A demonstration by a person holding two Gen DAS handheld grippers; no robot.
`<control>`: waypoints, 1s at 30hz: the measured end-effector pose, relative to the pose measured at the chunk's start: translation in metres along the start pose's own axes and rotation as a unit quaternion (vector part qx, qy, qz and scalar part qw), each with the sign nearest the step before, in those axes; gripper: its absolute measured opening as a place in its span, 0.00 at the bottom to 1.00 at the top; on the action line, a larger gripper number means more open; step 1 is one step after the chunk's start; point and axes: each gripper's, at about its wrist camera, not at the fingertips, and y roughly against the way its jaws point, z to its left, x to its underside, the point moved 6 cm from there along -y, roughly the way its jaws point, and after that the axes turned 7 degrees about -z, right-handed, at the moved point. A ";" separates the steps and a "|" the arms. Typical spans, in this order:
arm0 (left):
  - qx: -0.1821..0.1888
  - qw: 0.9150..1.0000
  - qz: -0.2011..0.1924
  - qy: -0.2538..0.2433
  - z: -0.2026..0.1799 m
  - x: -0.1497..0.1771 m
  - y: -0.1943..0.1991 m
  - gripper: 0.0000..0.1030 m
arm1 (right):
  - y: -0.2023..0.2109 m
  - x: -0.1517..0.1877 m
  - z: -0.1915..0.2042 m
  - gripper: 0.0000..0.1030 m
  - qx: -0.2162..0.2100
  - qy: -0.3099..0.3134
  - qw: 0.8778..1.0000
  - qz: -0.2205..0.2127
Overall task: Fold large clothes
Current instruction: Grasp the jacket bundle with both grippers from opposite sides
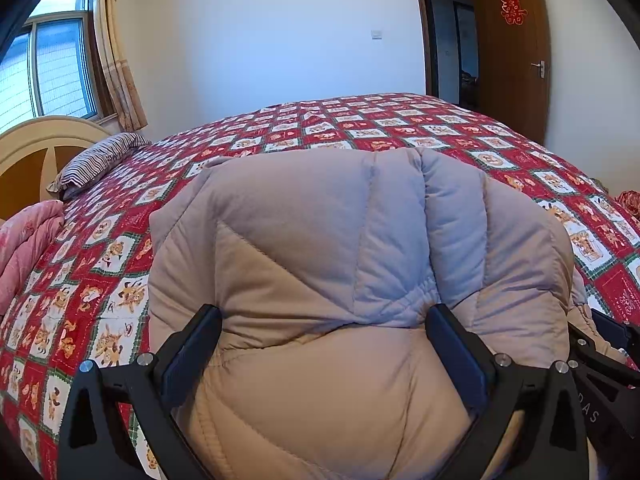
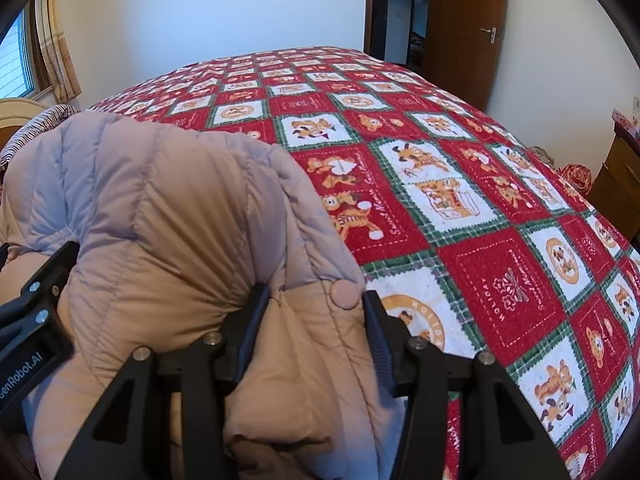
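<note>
The left claw [image 1: 320, 344] has its two black fingers [image 1: 196, 344] set wide, with a thick bulge of the beige padded coat [image 1: 320, 240] filling the space between them; the cloth presses against both pads, so the claw is clamped on a fat fold of the coat. The right claw [image 2: 312, 320] grips a narrower fold of the same coat [image 2: 160, 208], its fingers [image 2: 376, 332] close on either side of a hem that carries a round snap button [image 2: 346, 294]. The two claws sit near each other: the left one's black frame shows at the left edge of the right wrist view, and the right one's frame at the right edge of the left wrist view.

The coat is bunched into a rounded, quilted heap at the near edge of the bed [image 2: 500, 280], lying on a red, white and green patchwork cover [image 1: 100, 280] printed with cartoon animals. Farther off on the left lie a striped pillow [image 1: 100, 160] by the cream headboard [image 1: 32, 148] and a pink quilt [image 1: 24, 248]. Behind the bed are a curtained window [image 1: 60, 68], a white wall and an open brown door [image 1: 516, 48] with a red paper emblem [image 1: 514, 9].
</note>
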 end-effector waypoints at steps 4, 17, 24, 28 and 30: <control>-0.004 1.000 0.001 -0.003 -0.001 0.000 -0.002 0.99 | -0.001 0.001 0.002 0.50 0.008 0.007 1.000 0.001; -0.002 1.000 0.014 -0.012 -0.002 -0.003 0.000 0.99 | -0.004 0.002 0.002 0.51 0.001 0.010 1.000 0.016; -0.006 0.999 -0.042 -0.020 0.045 -0.032 0.051 0.99 | 0.036 -0.038 -0.014 0.66 -0.003 -0.002 1.000 0.003; -0.051 0.999 -0.016 0.012 0.083 -0.029 0.036 0.99 | 0.056 -0.071 0.003 0.79 -0.034 0.011 0.998 -0.052; -0.033 0.999 0.010 0.029 0.085 -0.014 0.020 0.99 | 0.045 -0.075 0.017 0.75 -0.049 0.036 0.997 -0.051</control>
